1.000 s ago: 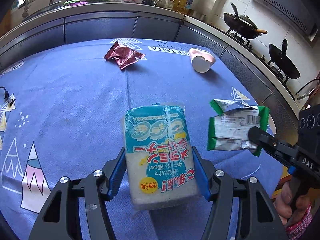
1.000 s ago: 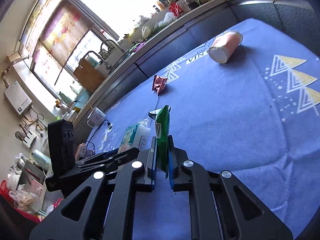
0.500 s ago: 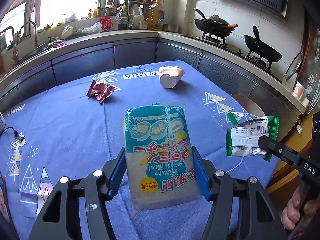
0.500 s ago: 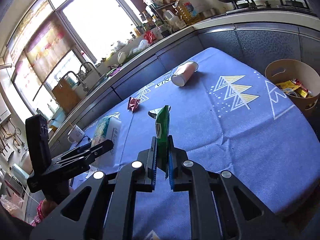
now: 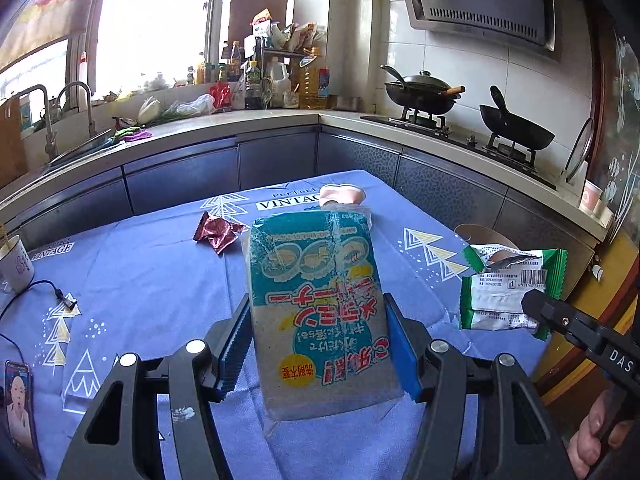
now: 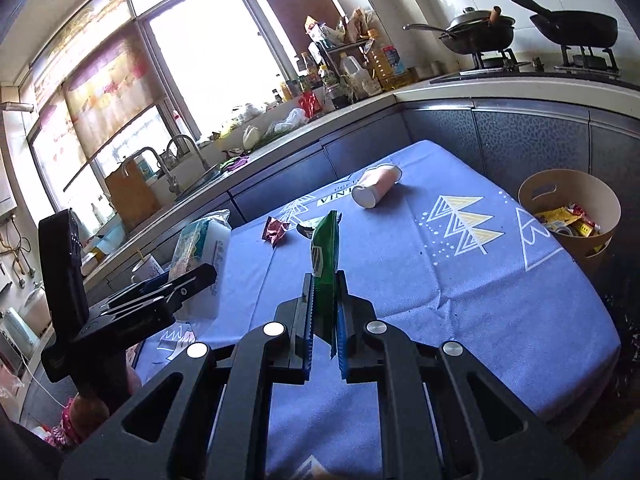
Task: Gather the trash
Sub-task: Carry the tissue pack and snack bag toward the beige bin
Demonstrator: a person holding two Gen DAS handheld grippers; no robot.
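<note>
The left gripper (image 5: 318, 344) clamps a teal-and-white plastic-wrapped sponge pack (image 5: 320, 312) between its blue pads, filling the lower centre of the left wrist frame. The right gripper (image 6: 323, 332) is closed narrow on a green-edged torn snack wrapper (image 6: 325, 256), held edge-on at the centre of the right wrist frame; the same wrapper (image 5: 508, 292) shows flat at the right of the left wrist frame.

Both are held above the counter with the blue patterned cloth (image 6: 460, 280). On it, a crumpled dark red foil wrapper (image 5: 216, 232) lies at centre left of the left wrist frame, and a pink paper cup tipped on its side (image 6: 376, 186) lies near the far edge, well apart from the foil.

At the right edge of the right wrist frame, a round tan bin (image 6: 568, 208) stands beside the counter with yellow and red packets in it. A white paper cup (image 5: 16, 264) stands at the left edge, with what seems to be a phone (image 5: 18, 400) at lower left.
</note>
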